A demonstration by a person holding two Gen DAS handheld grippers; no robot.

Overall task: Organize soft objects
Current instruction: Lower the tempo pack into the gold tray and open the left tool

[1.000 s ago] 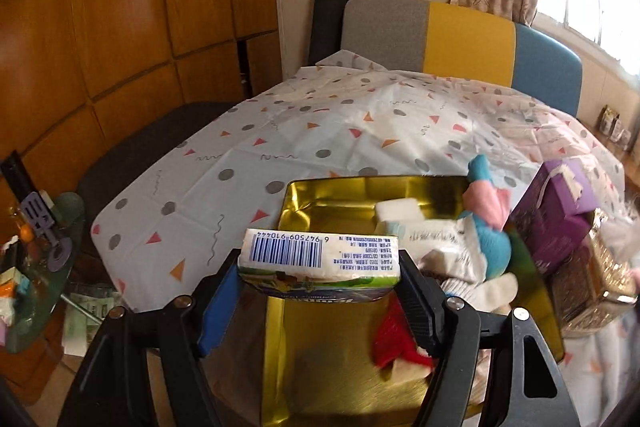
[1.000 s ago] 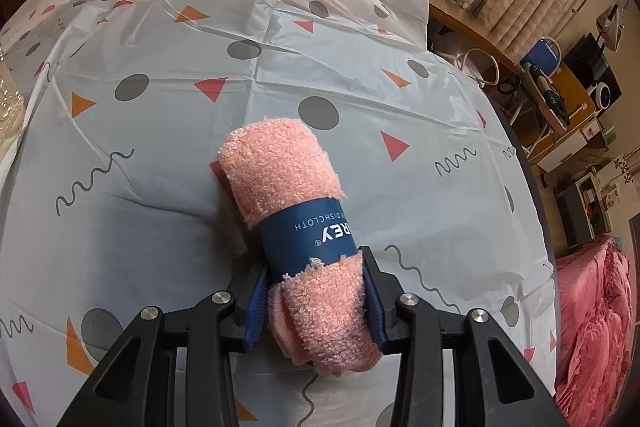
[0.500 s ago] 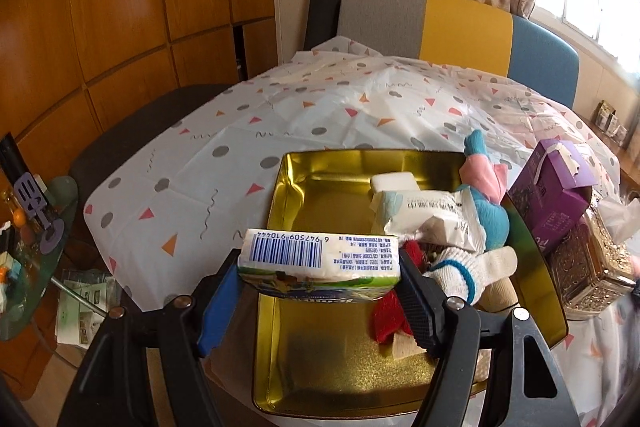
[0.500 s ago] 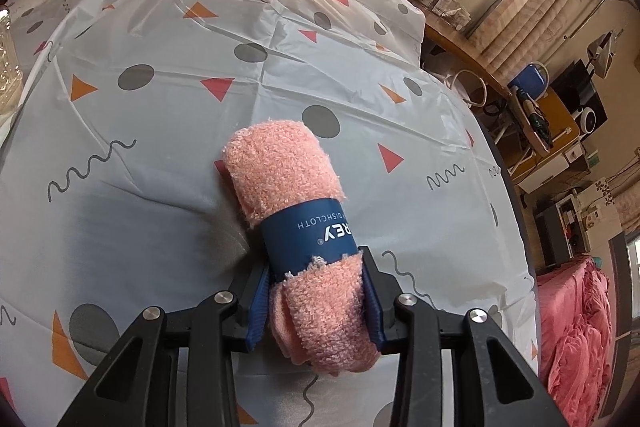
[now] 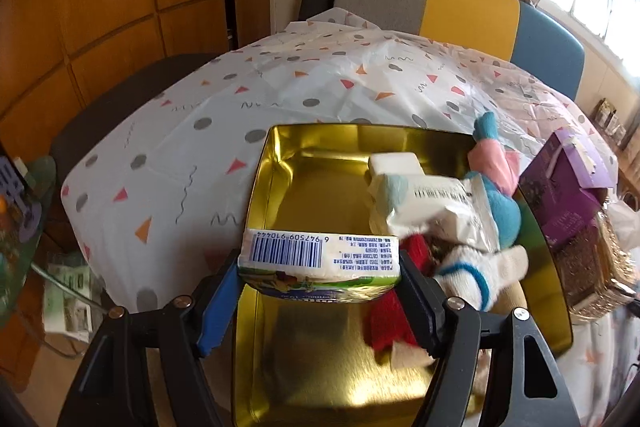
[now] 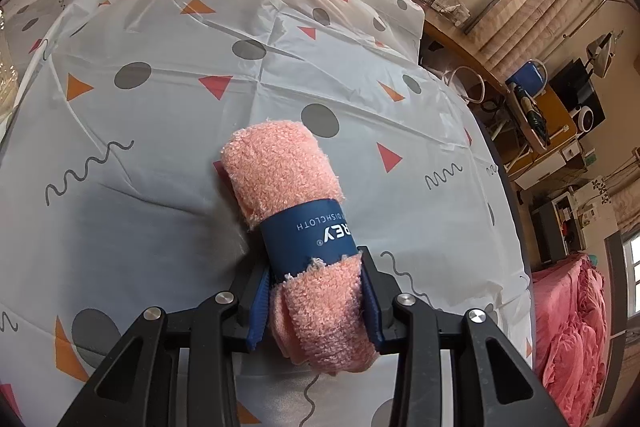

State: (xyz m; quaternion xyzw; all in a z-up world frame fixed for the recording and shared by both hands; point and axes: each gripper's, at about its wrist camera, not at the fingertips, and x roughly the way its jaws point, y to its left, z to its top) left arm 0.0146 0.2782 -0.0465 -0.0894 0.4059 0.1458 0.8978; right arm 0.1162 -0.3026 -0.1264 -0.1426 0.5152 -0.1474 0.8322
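L gripper, clamped on a barcode-labelled tissue pack, now hangs lower over the near-left part of the gold tin, w/ more of the tin's floor showing under the pack than a sec ago; the pack is over bare floor, so a drop-in looks close, tho it isn't set down yet. In the tin's right half: white wipes pack, blue-pink plush toy, red cloth and a white sock, piled toward the right wall. Purple box stands just outside the tin's right edge, on the patterned tablecloth. R gripper pinches the near end of the pink rolled dishcloth, which lies mid-cloth w/ its far end on the tablecloth; vs. earlier frames the roll sits in the same spot and grip looks a touch tighter, so it's prob next for the tin.
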